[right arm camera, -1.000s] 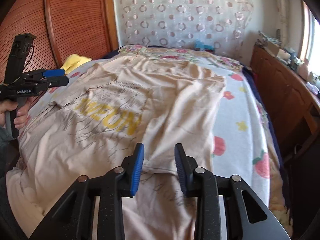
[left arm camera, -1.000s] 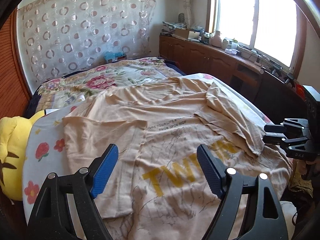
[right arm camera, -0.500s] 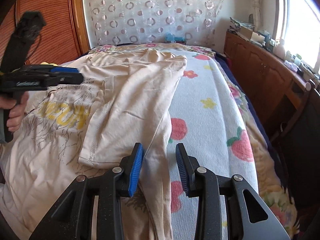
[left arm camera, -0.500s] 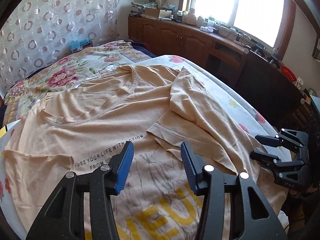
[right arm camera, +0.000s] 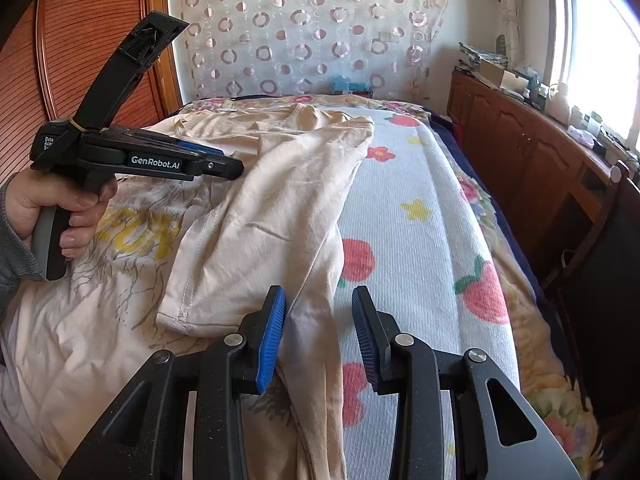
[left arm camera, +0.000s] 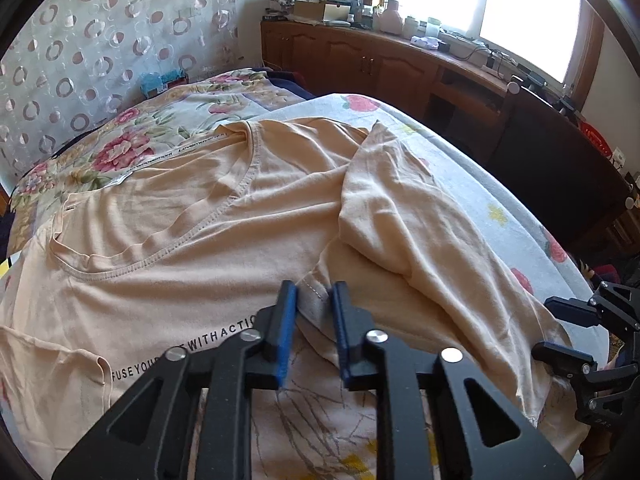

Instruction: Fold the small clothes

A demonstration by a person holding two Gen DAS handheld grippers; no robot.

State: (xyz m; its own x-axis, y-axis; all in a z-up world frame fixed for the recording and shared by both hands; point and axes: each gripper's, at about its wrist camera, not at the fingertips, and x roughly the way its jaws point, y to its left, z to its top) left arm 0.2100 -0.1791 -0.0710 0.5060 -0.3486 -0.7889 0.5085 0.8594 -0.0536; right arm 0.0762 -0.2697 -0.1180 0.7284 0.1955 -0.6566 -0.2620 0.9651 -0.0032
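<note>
A peach T-shirt (left arm camera: 180, 248) with black lettering and a yellow print lies spread on the bed, its right sleeve (left arm camera: 400, 220) folded in over the chest. My left gripper (left arm camera: 314, 292) is closing its jaws, and the blue pads pinch the sleeve's stitched hem (left arm camera: 312, 284). From the right wrist view, the left gripper (right arm camera: 224, 166) hangs over the shirt (right arm camera: 280, 200) in a person's hand (right arm camera: 60, 208). My right gripper (right arm camera: 318, 300) stands partly open over the shirt's side edge, pads not pressing. It shows at the edge of the shirt (left arm camera: 544, 328).
A white sheet with strawberries and stars (right arm camera: 420, 240) covers the bed, and a floral quilt (left arm camera: 160, 120) lies at its far end. Wooden cabinets (right arm camera: 520, 152) with clutter run under the window. A dark chair (left arm camera: 552, 168) stands by the bed. A ribbed wooden panel (right arm camera: 80, 40) stands left.
My left gripper moved across the shirt to the folded sleeve, sank, and closed from wide open onto the hem. The right gripper shifted slightly to the shirt's side edge, its opening unchanged.
</note>
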